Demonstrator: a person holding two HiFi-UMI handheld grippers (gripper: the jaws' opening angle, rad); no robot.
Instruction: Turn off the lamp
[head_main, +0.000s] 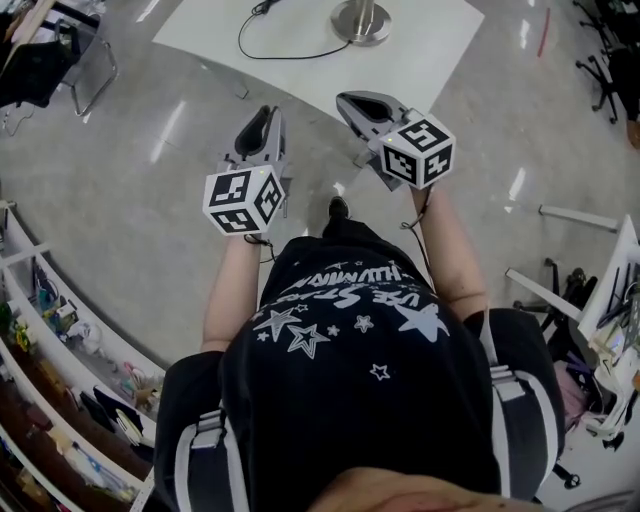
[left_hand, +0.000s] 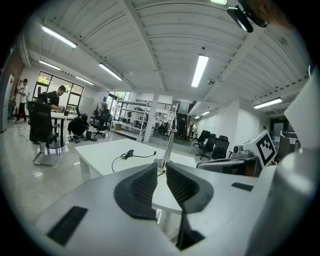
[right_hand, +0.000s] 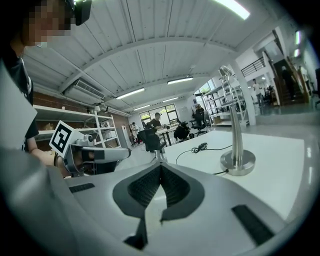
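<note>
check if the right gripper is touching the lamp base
Apart. In the head view, bare tabletop separates the right gripper from the lamp base; the right gripper view agrees.

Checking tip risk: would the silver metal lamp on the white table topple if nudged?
Probably not easily: the silver metal lamp stands on a broad round base, likely weighted. A push high on its slim pole might rock it. Its black cord lies slack, so shouldn't tug.

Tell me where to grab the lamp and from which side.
Grip the lamp by its slim upright stem, just above the round base. Come in level from the near edge of the table: the stem stands vertical and narrow, while the base is wide and flat.
</note>
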